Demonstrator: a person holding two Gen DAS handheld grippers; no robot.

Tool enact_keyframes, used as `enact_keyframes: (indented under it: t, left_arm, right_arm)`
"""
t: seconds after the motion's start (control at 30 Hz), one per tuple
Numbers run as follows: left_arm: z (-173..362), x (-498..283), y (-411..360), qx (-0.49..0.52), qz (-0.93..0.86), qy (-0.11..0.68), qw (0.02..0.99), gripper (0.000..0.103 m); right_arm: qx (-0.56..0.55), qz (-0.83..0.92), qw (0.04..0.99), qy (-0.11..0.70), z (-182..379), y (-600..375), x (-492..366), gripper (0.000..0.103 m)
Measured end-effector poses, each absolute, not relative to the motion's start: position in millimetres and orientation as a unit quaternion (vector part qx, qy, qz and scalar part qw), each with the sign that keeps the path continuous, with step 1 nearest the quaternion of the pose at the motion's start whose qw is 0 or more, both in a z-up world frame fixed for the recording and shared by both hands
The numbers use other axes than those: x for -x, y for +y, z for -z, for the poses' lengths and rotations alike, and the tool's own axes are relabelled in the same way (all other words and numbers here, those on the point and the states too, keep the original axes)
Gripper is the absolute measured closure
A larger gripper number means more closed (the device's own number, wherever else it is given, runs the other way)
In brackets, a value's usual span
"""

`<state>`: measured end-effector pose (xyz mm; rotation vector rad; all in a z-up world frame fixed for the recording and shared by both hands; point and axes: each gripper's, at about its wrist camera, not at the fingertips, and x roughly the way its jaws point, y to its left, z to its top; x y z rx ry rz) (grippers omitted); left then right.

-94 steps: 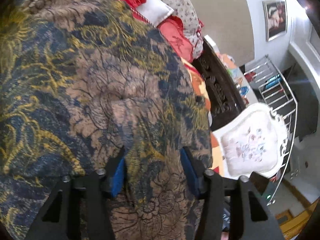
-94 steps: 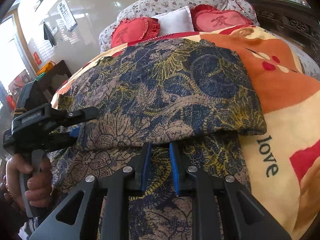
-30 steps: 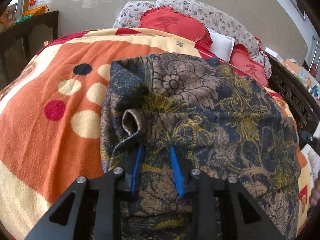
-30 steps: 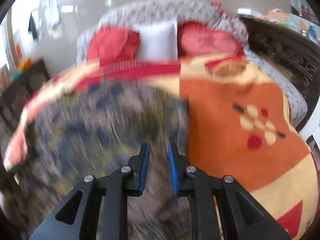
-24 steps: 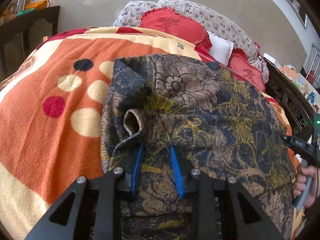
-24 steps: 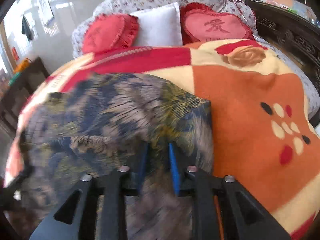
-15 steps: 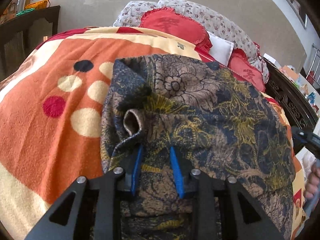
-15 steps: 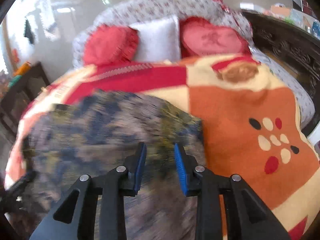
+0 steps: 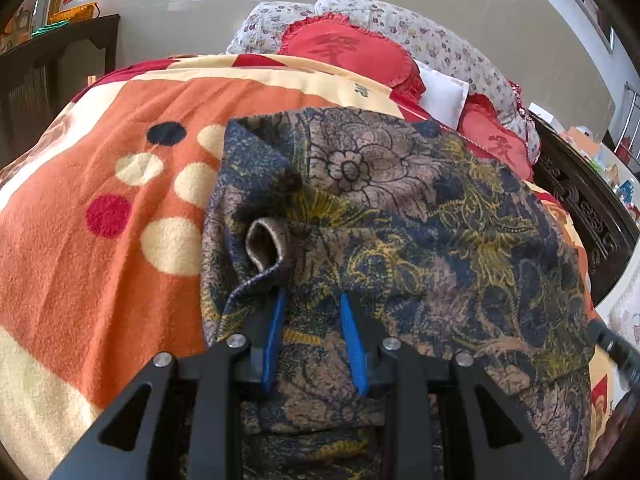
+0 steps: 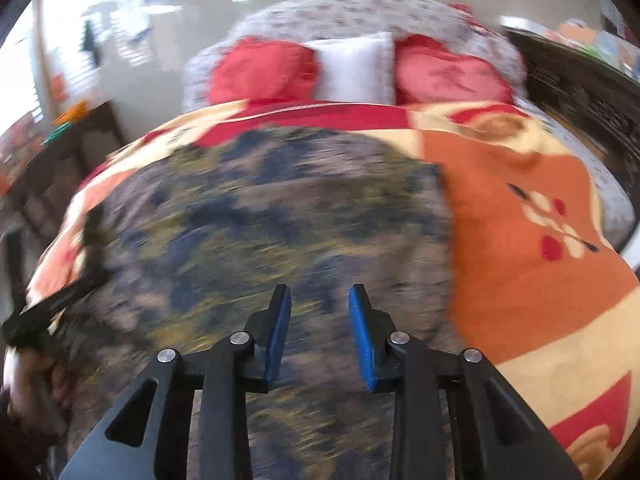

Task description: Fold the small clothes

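A dark blue, brown and yellow floral garment (image 9: 400, 220) lies folded over on an orange blanket (image 9: 100, 200) on a bed. My left gripper (image 9: 312, 312) has its blue pads shut on a bunched edge of the garment near its left side. In the right wrist view the garment (image 10: 260, 220) is blurred by motion. My right gripper (image 10: 319, 312) is open above the garment's near edge and holds nothing. The left gripper shows at the left edge there (image 10: 48, 304), held in a hand.
Red heart cushions (image 9: 344, 52), a white pillow (image 10: 356, 68) and a floral bolster sit at the bed's head. A dark carved wooden bed frame (image 9: 580, 200) runs along the right. A dark cabinet (image 9: 52, 64) stands at the left.
My right gripper has let go of the garment edge, opened and drawn back. The left gripper has stayed still, shut on the cloth.
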<state>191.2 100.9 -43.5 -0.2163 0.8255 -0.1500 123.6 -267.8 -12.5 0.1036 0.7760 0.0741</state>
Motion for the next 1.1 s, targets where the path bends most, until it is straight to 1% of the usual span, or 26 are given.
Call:
enact_keyframes:
  t: [0.07, 0.1, 0.13, 0.17, 0.2, 0.23, 0.27, 0.3, 0.43, 0.47, 0.53, 0.6, 0.7, 0.77, 0.9, 1.1]
  left_arm:
    - [43.4, -191.4, 100.4, 0.104, 0.072, 0.4, 0.908, 0.073]
    - [43.2, -191.3, 99.9, 0.104, 0.072, 0.4, 0.908, 0.073]
    - [43.1, -191.3, 99.4, 0.103, 0.072, 0.4, 0.908, 0.073]
    - [43.1, -191.1, 99.3, 0.103, 0.071, 0.4, 0.908, 0.073]
    - [43.2, -191.2, 100.2, 0.104, 0.072, 0.4, 0.908, 0.073]
    - [43.2, -191.2, 100.4, 0.105, 0.073, 0.4, 0.908, 0.073]
    - [43.0, -190.8, 100.4, 0.106, 0.074, 0.399, 0.908, 0.073]
    - [42.9, -190.9, 100.6, 0.108, 0.074, 0.399, 0.908, 0.073]
    - [43.0, -190.6, 99.7, 0.107, 0.074, 0.399, 0.908, 0.073]
    - [42.9, -190.3, 99.8, 0.108, 0.074, 0.399, 0.908, 0.073]
    - [42.8, -190.4, 99.6, 0.108, 0.074, 0.399, 0.908, 0.073]
    - [42.9, -190.4, 99.6, 0.107, 0.073, 0.399, 0.908, 0.073]
    - [42.6, -190.2, 99.8, 0.107, 0.074, 0.398, 0.908, 0.073]
    - [42.6, -190.3, 99.5, 0.107, 0.073, 0.399, 0.908, 0.073]
    - [42.4, -190.0, 99.5, 0.109, 0.074, 0.398, 0.908, 0.073]
    - [42.2, -189.8, 99.9, 0.109, 0.074, 0.399, 0.908, 0.073]
  right_arm:
    - [-0.048, -0.038, 0.914, 0.401, 30.7, -257.8, -130.6, 0.096]
    - [-0.044, -0.037, 0.911, 0.408, 47.9, -256.4, -134.7, 0.092]
    - [-0.053, -0.04, 0.913, 0.403, 49.3, -257.7, -136.3, 0.09]
    - [-0.066, -0.047, 0.914, 0.398, 46.9, -259.3, -136.6, 0.086]
    - [-0.081, -0.08, 0.911, 0.397, 46.6, -259.4, -138.6, 0.067]
    - [-0.084, -0.116, 0.907, 0.395, 47.7, -255.7, -139.6, 0.038]
    - [-0.079, -0.144, 0.902, 0.399, 48.1, -249.2, -141.6, 0.024]
    - [-0.058, -0.13, 0.903, 0.405, 48.1, -242.1, -141.3, 0.021]
    - [0.078, -0.056, 0.897, 0.431, 57.9, -202.6, -143.7, 0.021]
    - [0.119, -0.035, 0.897, 0.424, 58.9, -189.8, -140.9, 0.021]
    - [0.151, -0.017, 0.902, 0.403, 57.7, -180.4, -133.3, 0.022]
    - [0.152, -0.016, 0.901, 0.405, 59.1, -180.3, -133.9, 0.022]
    - [0.098, -0.045, 0.899, 0.425, 60.8, -194.3, -140.2, 0.022]
    - [0.082, -0.054, 0.9, 0.425, 61.2, -198.4, -140.1, 0.022]
    - [0.109, -0.039, 0.9, 0.421, 58.4, -185.7, -136.7, 0.022]
    - [0.104, -0.042, 0.899, 0.422, 57.4, -191.8, -137.7, 0.022]
